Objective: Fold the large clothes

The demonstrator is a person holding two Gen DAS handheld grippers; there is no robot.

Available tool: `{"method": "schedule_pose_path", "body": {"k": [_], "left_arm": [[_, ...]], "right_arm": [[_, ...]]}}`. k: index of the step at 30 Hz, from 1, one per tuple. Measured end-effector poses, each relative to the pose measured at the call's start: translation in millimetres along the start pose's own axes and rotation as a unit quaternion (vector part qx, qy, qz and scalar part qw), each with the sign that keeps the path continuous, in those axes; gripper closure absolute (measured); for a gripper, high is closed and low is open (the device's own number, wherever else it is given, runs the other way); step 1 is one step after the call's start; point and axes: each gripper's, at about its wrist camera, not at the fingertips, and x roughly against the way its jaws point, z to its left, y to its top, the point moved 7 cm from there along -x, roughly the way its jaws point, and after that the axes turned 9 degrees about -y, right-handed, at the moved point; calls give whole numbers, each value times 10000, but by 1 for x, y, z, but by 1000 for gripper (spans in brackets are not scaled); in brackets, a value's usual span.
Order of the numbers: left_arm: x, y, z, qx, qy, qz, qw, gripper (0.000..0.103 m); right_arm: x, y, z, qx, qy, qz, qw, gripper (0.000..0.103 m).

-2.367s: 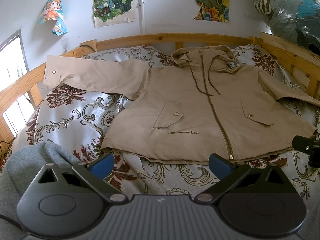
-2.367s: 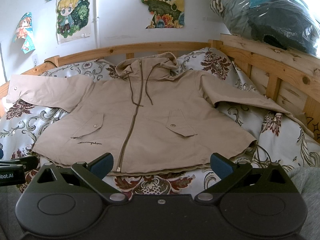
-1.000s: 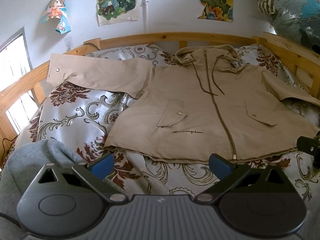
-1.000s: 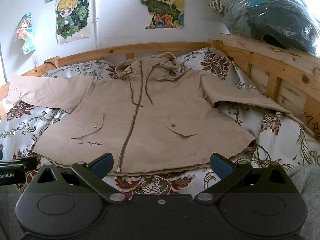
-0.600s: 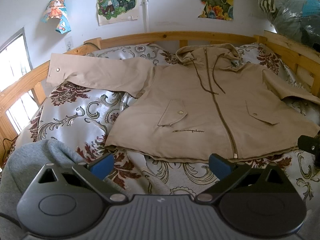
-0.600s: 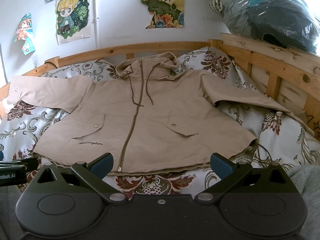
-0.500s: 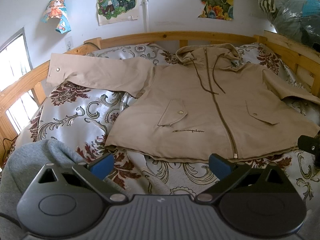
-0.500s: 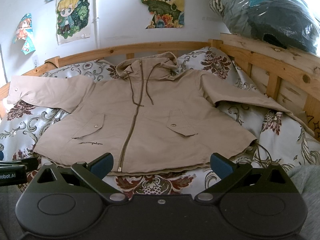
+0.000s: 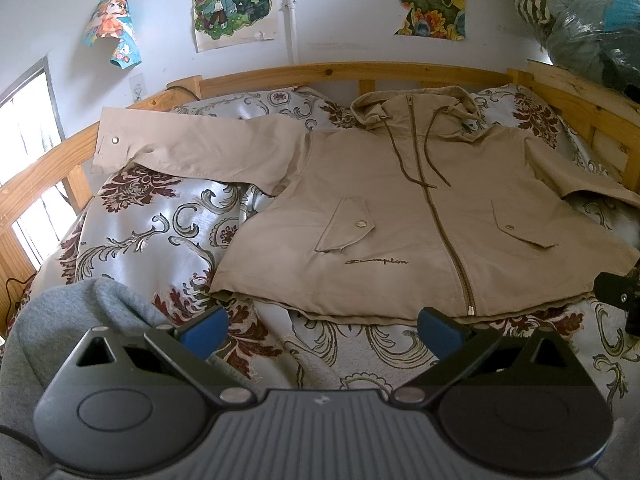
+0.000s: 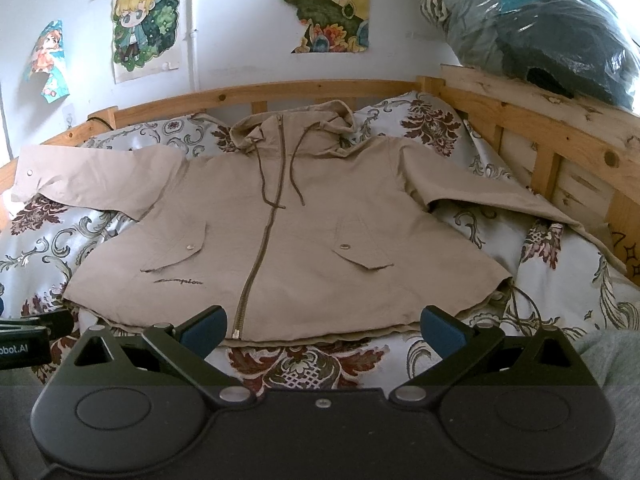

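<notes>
A tan hooded jacket [image 9: 392, 208] [image 10: 288, 232] lies front up and zipped on the bed, hood at the far side, both sleeves spread sideways. Its left sleeve [image 9: 192, 148] reaches the wooden rail; its right sleeve [image 10: 500, 196] runs toward the right rail. My left gripper [image 9: 322, 330] hovers open just short of the jacket's hem, left of the zipper end. My right gripper [image 10: 324, 330] is open too, above the hem near the zipper pull. Neither holds anything. The right gripper's edge shows at the far right of the left wrist view [image 9: 618, 296].
A floral bedspread [image 9: 152, 232] [image 10: 560, 256] covers the bed inside a wooden frame [image 9: 360, 74] [image 10: 540, 120]. A grey sleeve [image 9: 80, 308] sits at the lower left. Bagged bedding [image 10: 540, 28] rests on the right rail. Posters hang on the wall [image 10: 140, 24].
The left wrist view has shifted slightly left and back, so the jacket sits a little further right. The right gripper has barely moved. Both stay open.
</notes>
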Motion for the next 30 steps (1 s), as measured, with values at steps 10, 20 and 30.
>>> {"method": "schedule_pose_path", "body": {"k": [10,20,30], "left_arm": [[-2,5,0,95,-129,188,9997,1],[-35,110,-40,-660,-868,-28,9940,1],[-150,132,-54,-995,-327,-63,9945,1]], "right_arm": [[0,1,-2,-10,-24,69,10000,1],[-19,55,-24,113,-380,-169,9991,1],[-99,100,-155,-2481,-601,38,9669,2]]}}
